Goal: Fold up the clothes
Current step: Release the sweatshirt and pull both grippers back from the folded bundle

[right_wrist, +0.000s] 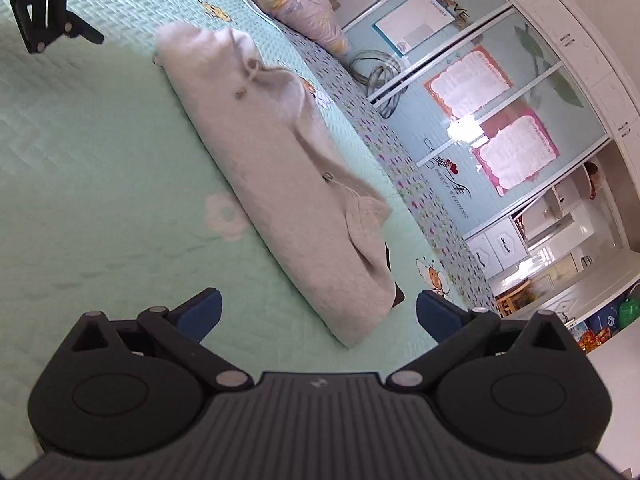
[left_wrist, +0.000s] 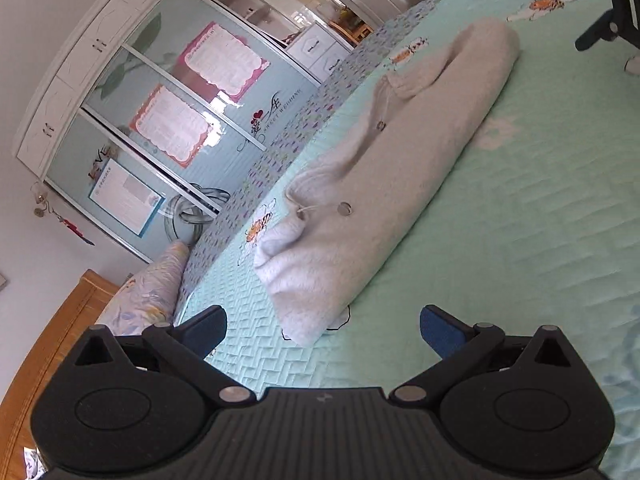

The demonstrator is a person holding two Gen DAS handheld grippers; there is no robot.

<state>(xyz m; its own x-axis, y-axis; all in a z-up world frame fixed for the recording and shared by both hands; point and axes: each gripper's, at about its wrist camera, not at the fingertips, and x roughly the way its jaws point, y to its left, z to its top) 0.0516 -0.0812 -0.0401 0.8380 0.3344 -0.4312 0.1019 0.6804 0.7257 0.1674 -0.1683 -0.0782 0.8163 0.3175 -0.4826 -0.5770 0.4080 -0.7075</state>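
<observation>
I see the fuzzy cream buttoned garment (left_wrist: pixel 384 184), folded into a long narrow bundle, running lengthwise away from my left gripper (left_wrist: pixel 323 330), its near end just ahead of the wide, empty jaws. My right gripper (right_wrist: pixel 318 312) is spread wide too, empty, at the bundle's other end, with bare mint quilted bedspread (right_wrist: pixel 100 184) left of its jaws

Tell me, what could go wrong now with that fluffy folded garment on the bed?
The pale fleece garment lies as a long narrow bundle, and both the left gripper and the right gripper are open and off it. A grab at one end alone might let the loose folded layers slide apart. The cord near its button could snag a finger. It also lies close to the bed's patterned edge, so a nudge might push it over.
</observation>
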